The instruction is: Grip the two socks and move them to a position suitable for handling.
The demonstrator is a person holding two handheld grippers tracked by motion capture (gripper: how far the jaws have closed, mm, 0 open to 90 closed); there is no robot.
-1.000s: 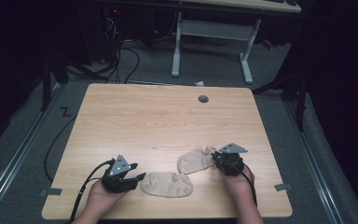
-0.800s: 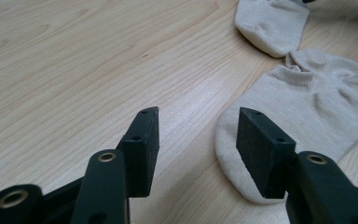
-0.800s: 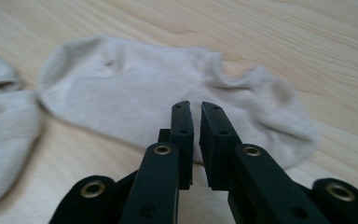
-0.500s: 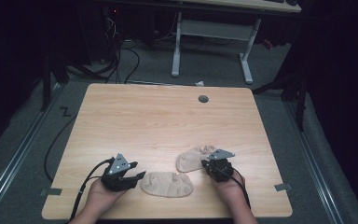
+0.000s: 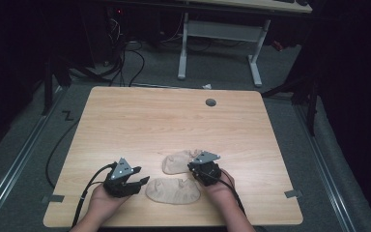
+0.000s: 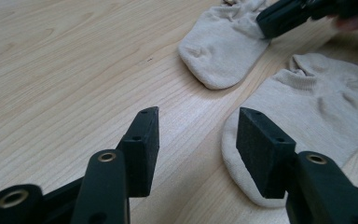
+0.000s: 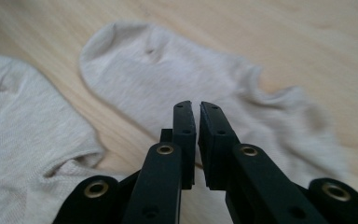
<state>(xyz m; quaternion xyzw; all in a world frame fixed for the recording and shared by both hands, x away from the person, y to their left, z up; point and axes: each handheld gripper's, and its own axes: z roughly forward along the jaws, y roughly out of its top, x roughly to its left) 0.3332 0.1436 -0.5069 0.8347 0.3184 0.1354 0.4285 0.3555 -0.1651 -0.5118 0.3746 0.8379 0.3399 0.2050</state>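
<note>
Far sock: the beige sock (image 5: 178, 162) farther from you lies flat on the table near its front edge, toe rounded toward your left; in the right gripper view (image 7: 168, 74) it spreads out under and beyond your jaws, its cuff end rumpled.
Near sock: the second beige sock (image 5: 172, 190) lies closer to you, just beside the first, between your two hands; a narrow strip of bare wood separates them in the left gripper view (image 6: 326, 107).
Right gripper: your right gripper (image 5: 196, 166) sits at the far sock's cuff end. In its own view the jaws are nearly closed, a thin slit between the pads (image 7: 196, 116), tips low over the fabric. You cannot tell from these frames whether any cloth is pinched. From the left gripper view its black tip (image 6: 284, 18) touches the sock's upper edge.
Left gripper: your left gripper (image 5: 140, 182) is released, jaws spread wide (image 6: 198, 135), aimed at the near sock's toe edge, not touching it, with bare wood between the pads.
Hands: your left hand (image 5: 102, 200) and right hand (image 5: 220, 189) enter from the front edge, a black cable trailing from each.
Table: light wood top (image 5: 174, 121), with a round grey grommet (image 5: 210, 102) near the far edge.
Surroundings: grey floor, dark; white desk legs (image 5: 183, 43) beyond the table.
</note>
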